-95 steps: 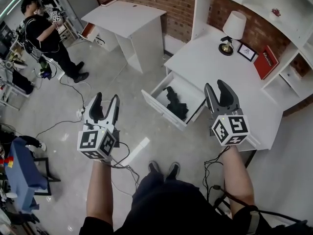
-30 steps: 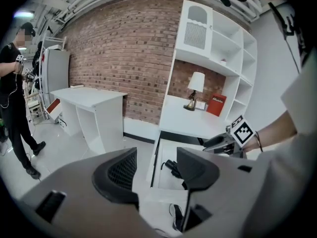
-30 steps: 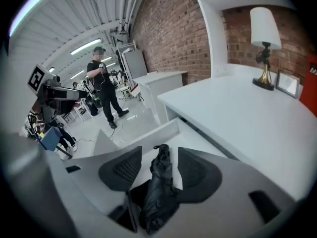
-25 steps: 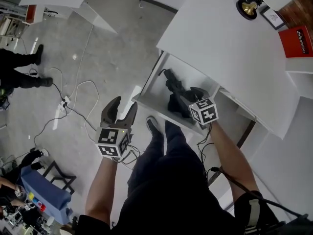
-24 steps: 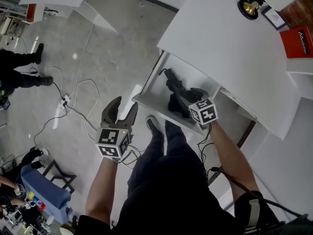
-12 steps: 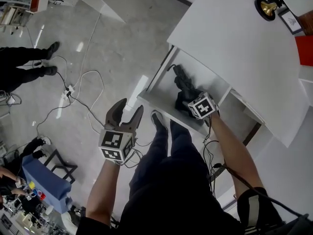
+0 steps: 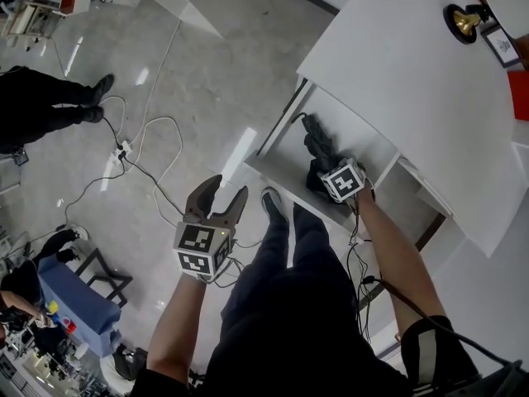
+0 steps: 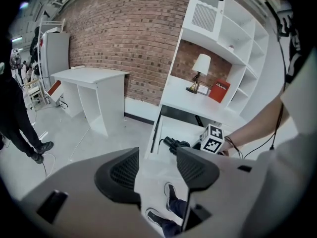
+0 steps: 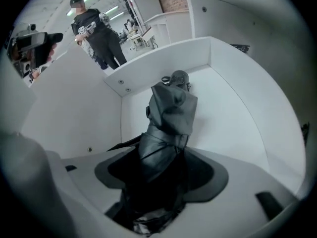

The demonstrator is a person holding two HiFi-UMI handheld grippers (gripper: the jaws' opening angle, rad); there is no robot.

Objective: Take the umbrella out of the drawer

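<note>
A folded black umbrella [image 7: 315, 149] lies in the open white drawer [image 7: 277, 168] under the desk. My right gripper [image 7: 324, 172] points steeply down into the drawer. Its jaws straddle the umbrella [image 9: 171, 113] near its lower end and are closing; the dark fabric fills most of the gap in the right gripper [image 9: 161, 175] view. My left gripper [image 7: 223, 190] hangs open and empty over the floor, left of the drawer front. The left gripper [image 8: 157, 167] view shows the drawer and the umbrella [image 8: 173, 144] beyond its jaws.
The white desk top [image 7: 397, 56] overhangs the drawer, with a lamp base [image 7: 463, 19] at its far end. My own shoes [image 7: 273, 203] stand just before the drawer front. Cables [image 7: 149, 164] trail across the floor at left, near a standing person [image 7: 50, 106].
My right gripper has sunk deeper into the drawer, down around the umbrella. My left gripper has dropped a little and drifted toward the drawer front. The umbrella has not moved.
</note>
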